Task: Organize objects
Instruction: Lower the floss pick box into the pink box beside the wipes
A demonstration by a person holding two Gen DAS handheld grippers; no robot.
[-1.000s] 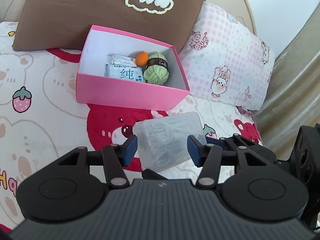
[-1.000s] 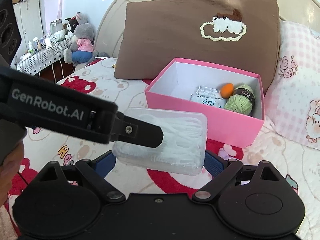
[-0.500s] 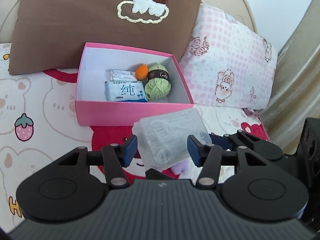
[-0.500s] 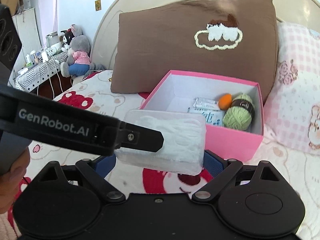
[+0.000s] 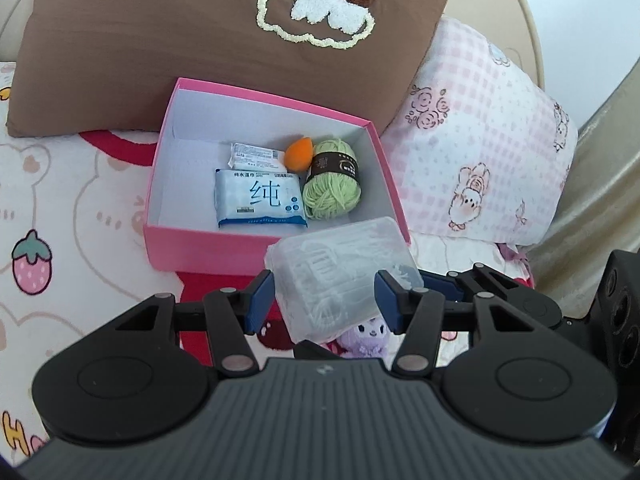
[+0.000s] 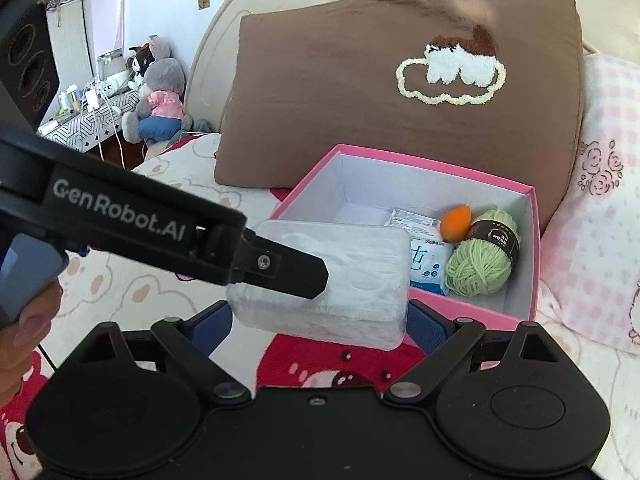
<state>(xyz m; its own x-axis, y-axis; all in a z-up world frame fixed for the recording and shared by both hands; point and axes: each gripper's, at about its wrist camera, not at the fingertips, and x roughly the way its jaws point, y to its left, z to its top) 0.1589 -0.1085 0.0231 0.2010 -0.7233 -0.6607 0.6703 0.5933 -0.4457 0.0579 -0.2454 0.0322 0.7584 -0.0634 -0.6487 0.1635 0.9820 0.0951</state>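
A clear plastic box [image 5: 340, 276] of small white items hangs above the bed, just before the front wall of the pink box [image 5: 208, 248]. My left gripper [image 5: 324, 300] is shut on its short sides. Across its long sides my right gripper [image 6: 320, 324] is shut on the same clear box [image 6: 360, 272], jaws wide. The left gripper's black finger [image 6: 280, 268] lies along the box's near side. Inside the pink box [image 6: 460, 312] lie green yarn [image 5: 332, 196], an orange sponge [image 5: 298, 154], a wipes pack [image 5: 258, 200] and a small white packet [image 5: 256, 156]; its left half is bare.
A brown pillow [image 5: 200, 40] leans behind the pink box, with a pink checked pillow [image 5: 480, 152] to its right. A purple plush toy [image 5: 366, 336] lies under the held box. Stuffed animals [image 6: 160, 100] sit beside the bed at far left. A hand [image 6: 28, 332] grips the left tool.
Both grippers have carried the clear box forward together towards the pink box, which now looks nearer and larger. The grip on the clear box is unchanged.
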